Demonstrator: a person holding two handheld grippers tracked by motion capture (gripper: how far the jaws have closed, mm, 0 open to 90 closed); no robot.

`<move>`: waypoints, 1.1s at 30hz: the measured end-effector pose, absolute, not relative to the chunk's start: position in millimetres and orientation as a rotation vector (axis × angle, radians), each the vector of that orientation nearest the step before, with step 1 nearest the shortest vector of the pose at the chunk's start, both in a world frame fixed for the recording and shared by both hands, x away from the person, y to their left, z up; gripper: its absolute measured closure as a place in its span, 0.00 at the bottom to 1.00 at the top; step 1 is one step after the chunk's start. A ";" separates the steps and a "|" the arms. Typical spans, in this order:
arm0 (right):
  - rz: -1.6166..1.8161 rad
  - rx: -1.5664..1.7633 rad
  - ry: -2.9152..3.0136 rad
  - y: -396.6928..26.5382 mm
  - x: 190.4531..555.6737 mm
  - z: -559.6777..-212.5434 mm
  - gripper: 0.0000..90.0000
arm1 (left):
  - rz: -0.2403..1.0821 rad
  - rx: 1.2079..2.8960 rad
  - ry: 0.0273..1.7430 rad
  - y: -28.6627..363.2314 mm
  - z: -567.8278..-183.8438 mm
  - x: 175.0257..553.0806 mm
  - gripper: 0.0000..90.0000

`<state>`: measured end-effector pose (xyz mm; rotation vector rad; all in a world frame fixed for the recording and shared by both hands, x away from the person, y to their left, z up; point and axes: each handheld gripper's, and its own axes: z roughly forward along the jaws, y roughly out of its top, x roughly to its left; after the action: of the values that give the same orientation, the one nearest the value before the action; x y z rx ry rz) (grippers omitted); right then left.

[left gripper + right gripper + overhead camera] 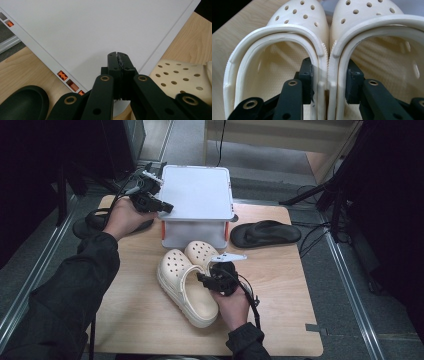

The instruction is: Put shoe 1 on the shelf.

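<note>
My right tongs [204,279] sit nearest to me, low over the bench [280,320], with my right hand [233,306] behind them, palm down, and the forearm coming straight up from the near edge. One jaw reaches inside each of the two cream clogs [186,287], which lie side by side and touching. The two inner walls are squeezed together between the pads, so these tongs pinch the pair at its shared middle, just behind the heel straps. In the right gripper view the left clog [274,50] and the right clog [384,50] run away from the jaws with their perforated toes pointing ahead.

Just beyond the toes stands a white box [197,195] with orange clips on its front corners. Off to the right of it lies a black slipper [265,234].

Farther out on my left, my left hand [122,217] is raised with the wrist bent inward, the sleeved forearm angling up from the lower left. My left tongs [167,207] are pressed together with nothing between them, their tips at the box's left edge, over its white lid [95,30]. A second black slipper [22,102] lies behind that hand.
</note>
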<state>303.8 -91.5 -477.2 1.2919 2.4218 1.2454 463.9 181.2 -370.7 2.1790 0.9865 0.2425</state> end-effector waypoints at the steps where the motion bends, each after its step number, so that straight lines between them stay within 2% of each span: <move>1: 1.258 1.279 2.420 -91.4 305.1 -473.9 0.74 | 0.242 2.179 0.986 181.2 -370.7 463.9 1.00; 14: 1.258 1.178 2.430 -90.5 354.1 -452.7 0.74 | 0.214 2.185 0.991 183.1 -370.0 466.4 1.00; 25: 1.204 1.238 2.363 -83.5 404.5 -459.4 0.74 | 0.207 2.182 0.986 183.6 -370.4 466.9 1.00; 33: 1.223 1.286 2.297 -75.2 417.8 -465.8 0.74 | 0.205 2.186 0.985 182.5 -370.1 467.6 1.00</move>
<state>417.8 -75.2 -465.8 1.2861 2.2967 1.2234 467.6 182.5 -370.1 2.1861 0.9848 0.2049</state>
